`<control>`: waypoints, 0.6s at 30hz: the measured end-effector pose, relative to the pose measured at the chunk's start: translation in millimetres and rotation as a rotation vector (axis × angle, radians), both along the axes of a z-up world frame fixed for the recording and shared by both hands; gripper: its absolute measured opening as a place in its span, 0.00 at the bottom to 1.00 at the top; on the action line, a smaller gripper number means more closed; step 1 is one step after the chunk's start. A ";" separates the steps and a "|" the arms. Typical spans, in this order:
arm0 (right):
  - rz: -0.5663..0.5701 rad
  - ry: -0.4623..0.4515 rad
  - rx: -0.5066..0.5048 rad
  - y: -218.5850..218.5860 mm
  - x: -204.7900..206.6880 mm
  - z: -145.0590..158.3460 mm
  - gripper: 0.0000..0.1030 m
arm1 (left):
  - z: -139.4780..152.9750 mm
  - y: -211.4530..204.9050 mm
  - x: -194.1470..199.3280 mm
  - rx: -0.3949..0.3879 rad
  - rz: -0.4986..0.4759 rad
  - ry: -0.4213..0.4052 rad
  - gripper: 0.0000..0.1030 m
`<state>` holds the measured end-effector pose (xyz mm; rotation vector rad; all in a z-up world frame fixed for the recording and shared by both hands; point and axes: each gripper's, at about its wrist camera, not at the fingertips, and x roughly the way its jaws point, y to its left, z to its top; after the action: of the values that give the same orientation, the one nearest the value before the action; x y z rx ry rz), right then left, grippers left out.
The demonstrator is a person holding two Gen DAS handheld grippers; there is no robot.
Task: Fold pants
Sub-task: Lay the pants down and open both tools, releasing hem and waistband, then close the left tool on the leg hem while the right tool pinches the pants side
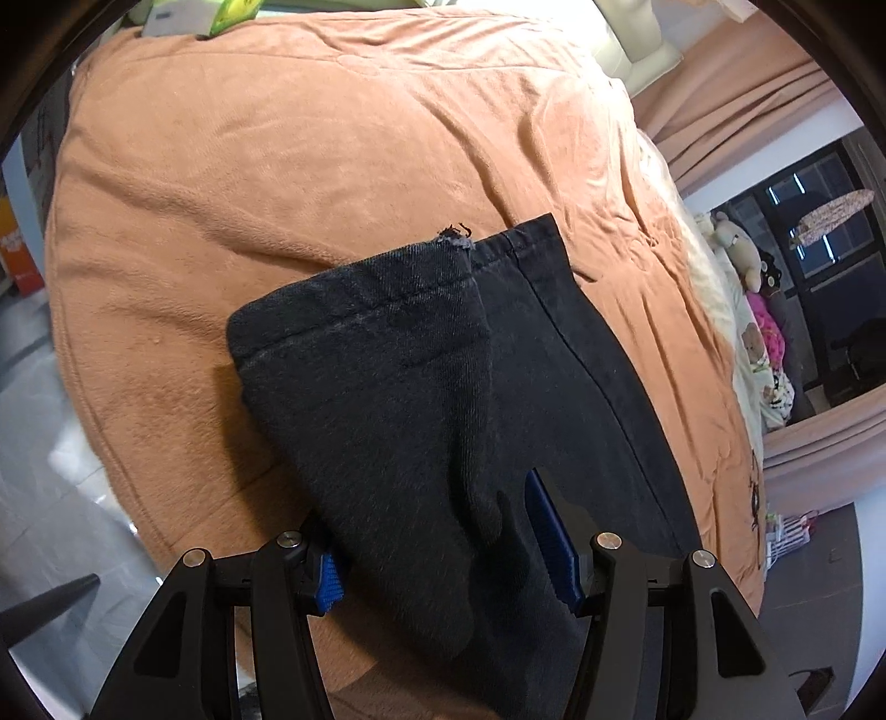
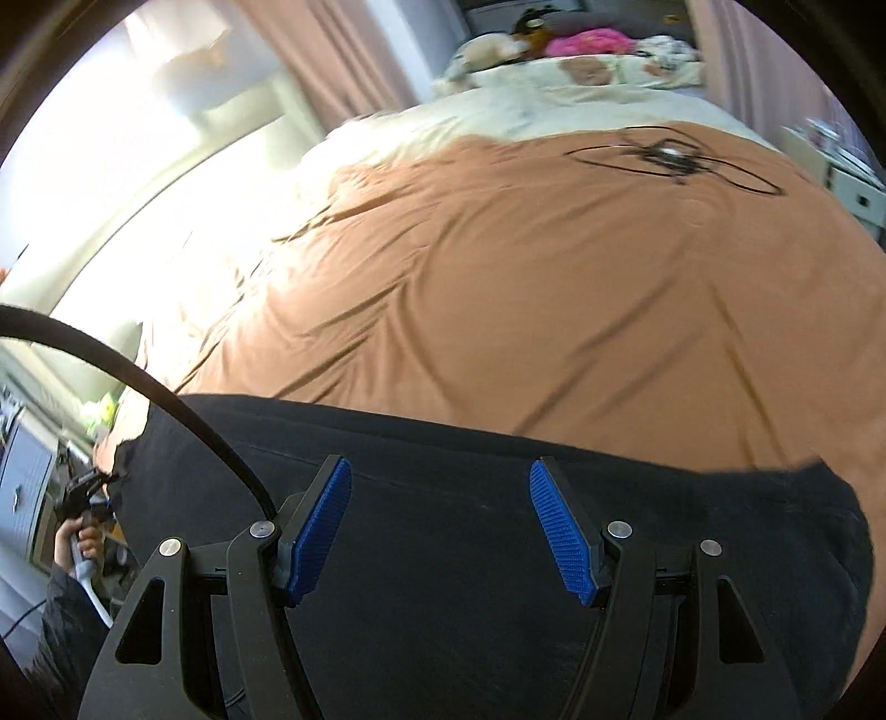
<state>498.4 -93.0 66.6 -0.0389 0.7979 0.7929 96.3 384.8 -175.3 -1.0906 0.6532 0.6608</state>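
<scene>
Dark grey pants lie on an orange blanket, legs side by side, hems pointing away; one hem is frayed. My left gripper is open, its blue pads either side of a raised fold of the upper leg, which drapes between the jaws and hides most of the left pad. In the right wrist view the pants stretch across the lower frame. My right gripper is open and empty, hovering just above the fabric.
The blanket covers a bed with cream bedding and stuffed toys at the far end. A black cable arcs at left. The person's other hand with the left gripper shows at the bed's left edge. Floor lies beyond the bed edge.
</scene>
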 end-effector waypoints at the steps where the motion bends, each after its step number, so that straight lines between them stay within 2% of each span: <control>1: 0.018 0.001 -0.007 12.3 2.9 -1.8 0.64 | -0.5 1.5 0.4 -0.001 0.001 -0.009 0.58; 4: 0.072 0.007 -0.027 44.4 11.4 -7.7 0.64 | -3.0 7.9 -0.3 -0.009 0.022 -0.066 0.58; 8: 0.125 0.017 -0.059 80.1 25.2 -15.3 0.64 | 6.3 13.4 -14.3 0.045 0.091 -0.131 0.57; 10: 0.150 0.017 -0.081 105.6 30.9 -21.5 0.64 | 12.8 14.8 -21.3 0.066 0.096 -0.185 0.45; 11: 0.160 0.015 -0.092 117.0 35.8 -23.2 0.64 | 15.1 15.0 -22.2 0.077 0.093 -0.184 0.41; 13: 0.192 0.012 -0.117 141.4 39.6 -29.6 0.64 | 18.0 14.7 -22.8 0.097 0.086 -0.154 0.25; 15: 0.222 0.014 -0.135 160.8 41.3 -32.8 0.64 | 17.0 15.0 -24.3 0.103 0.087 -0.130 0.17; 18: 0.279 -0.002 -0.166 199.2 44.2 -40.7 0.64 | 13.0 16.2 -27.1 0.100 0.093 -0.126 0.14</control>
<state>542.6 106.2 25.8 -0.3045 0.8655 0.9876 69.2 401.0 -162.3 -1.0647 0.4584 0.6919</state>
